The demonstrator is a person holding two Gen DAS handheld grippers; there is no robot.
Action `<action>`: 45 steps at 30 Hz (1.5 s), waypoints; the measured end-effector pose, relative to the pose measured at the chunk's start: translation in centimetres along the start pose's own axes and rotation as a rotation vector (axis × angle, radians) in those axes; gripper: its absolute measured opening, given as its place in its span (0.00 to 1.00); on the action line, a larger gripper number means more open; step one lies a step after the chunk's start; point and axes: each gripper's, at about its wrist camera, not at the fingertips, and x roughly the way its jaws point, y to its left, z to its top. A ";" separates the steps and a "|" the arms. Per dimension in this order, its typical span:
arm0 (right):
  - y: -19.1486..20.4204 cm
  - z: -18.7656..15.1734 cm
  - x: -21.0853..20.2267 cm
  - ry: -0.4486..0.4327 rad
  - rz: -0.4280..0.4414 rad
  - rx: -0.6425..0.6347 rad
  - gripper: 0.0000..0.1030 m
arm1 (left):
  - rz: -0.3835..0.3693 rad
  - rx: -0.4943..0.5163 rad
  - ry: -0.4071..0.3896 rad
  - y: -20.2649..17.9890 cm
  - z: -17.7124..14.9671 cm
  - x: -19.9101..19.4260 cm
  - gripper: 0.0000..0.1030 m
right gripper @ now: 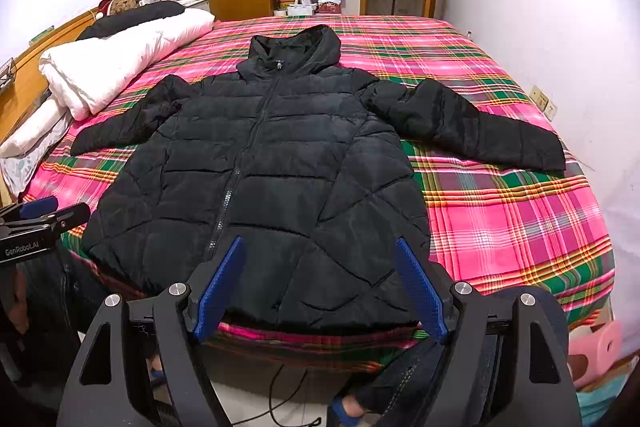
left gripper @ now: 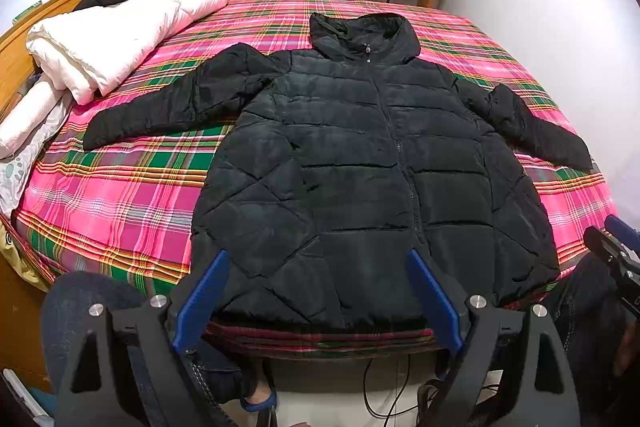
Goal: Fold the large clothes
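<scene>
A black quilted hooded jacket lies flat and zipped on the pink plaid bed, hood at the far end and both sleeves spread sideways. My left gripper hovers open above the jacket's hem near the bed's front edge, nothing between its blue pads. My right gripper is open too, over the hem's right half, empty. Each gripper shows at the edge of the other's view: the right one and the left one.
A folded white duvet with a black garment and a plush toy on it lies along the bed's left side by the wooden headboard. A wardrobe, boxes and a door stand beyond the far end. A person's jeans-clad legs and cables are below the front edge.
</scene>
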 end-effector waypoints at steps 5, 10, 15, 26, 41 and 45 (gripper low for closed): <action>0.0 0.0 0.0 0.001 0.000 0.000 0.75 | -0.002 0.001 0.001 0.0 -0.1 0.0 0.88; 0.0 0.0 0.0 0.001 0.000 0.000 0.75 | -0.002 0.000 0.002 -0.1 -0.3 0.1 0.88; 0.0 0.0 0.1 0.001 0.000 0.000 0.75 | -0.003 -0.003 0.006 -0.1 -0.4 0.0 0.88; 0.1 -0.1 0.1 0.003 0.000 -0.001 0.75 | -0.003 -0.001 0.007 -0.1 -0.3 0.0 0.88; 0.1 0.0 0.2 0.005 0.000 -0.001 0.75 | -0.004 0.000 0.015 -0.2 -0.3 0.0 0.88; 0.1 0.0 0.2 0.006 0.001 -0.001 0.75 | -0.001 0.003 0.018 -0.3 -0.3 0.2 0.88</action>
